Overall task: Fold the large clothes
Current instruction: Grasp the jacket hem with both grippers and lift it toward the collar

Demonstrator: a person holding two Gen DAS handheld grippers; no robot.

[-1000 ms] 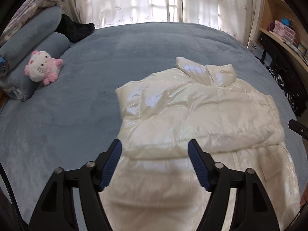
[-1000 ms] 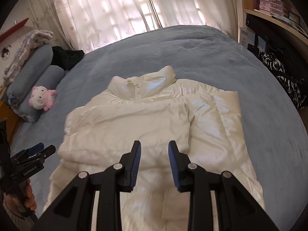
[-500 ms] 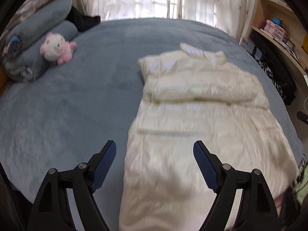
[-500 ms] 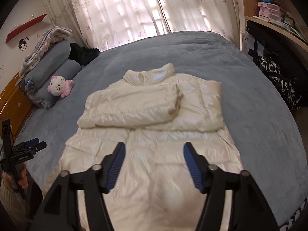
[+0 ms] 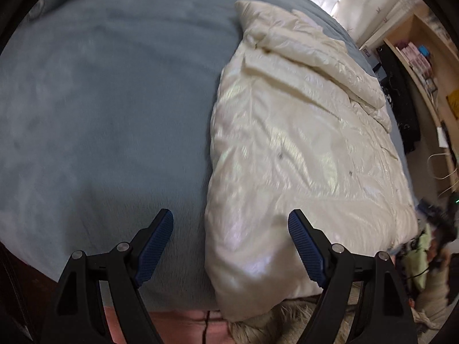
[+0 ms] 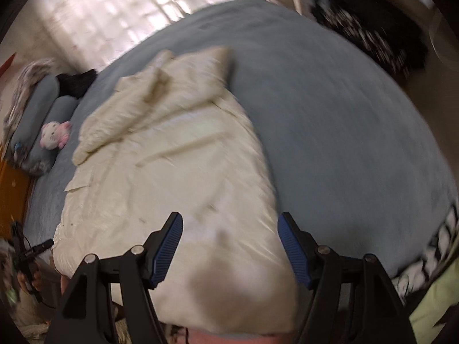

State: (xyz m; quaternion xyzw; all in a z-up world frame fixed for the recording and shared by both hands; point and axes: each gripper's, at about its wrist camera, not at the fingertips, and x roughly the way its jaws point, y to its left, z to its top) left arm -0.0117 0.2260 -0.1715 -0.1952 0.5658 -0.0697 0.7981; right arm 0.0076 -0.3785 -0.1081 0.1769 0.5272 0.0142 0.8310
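Note:
A shiny cream puffer jacket (image 5: 292,143) lies flat on the blue bed (image 5: 100,114), sleeves folded across its chest and collar far away. Its hem hangs at the bed's near edge. My left gripper (image 5: 231,220) stands open above the hem's left corner, one finger over the blanket and one over the jacket, with nothing between the pads. In the blurred right wrist view, my right gripper (image 6: 229,220) is open above the right corner of the jacket (image 6: 178,172), gripping nothing. The left gripper (image 6: 31,253) also shows there, at the lower left in a hand.
Grey-blue pillows (image 6: 43,114), a pink and white plush toy (image 6: 54,134) and a dark garment (image 6: 77,81) sit at the bed's far left. Shelves (image 5: 421,66) and dark bags line the right side. Below the near edge are a pink bed base (image 5: 178,326) and a shaggy rug (image 5: 287,321).
Both grippers pulled back from the folded sleeves toward the foot of the bed and sank to the hem. The right jaws went from narrow to wide; the left widened slightly.

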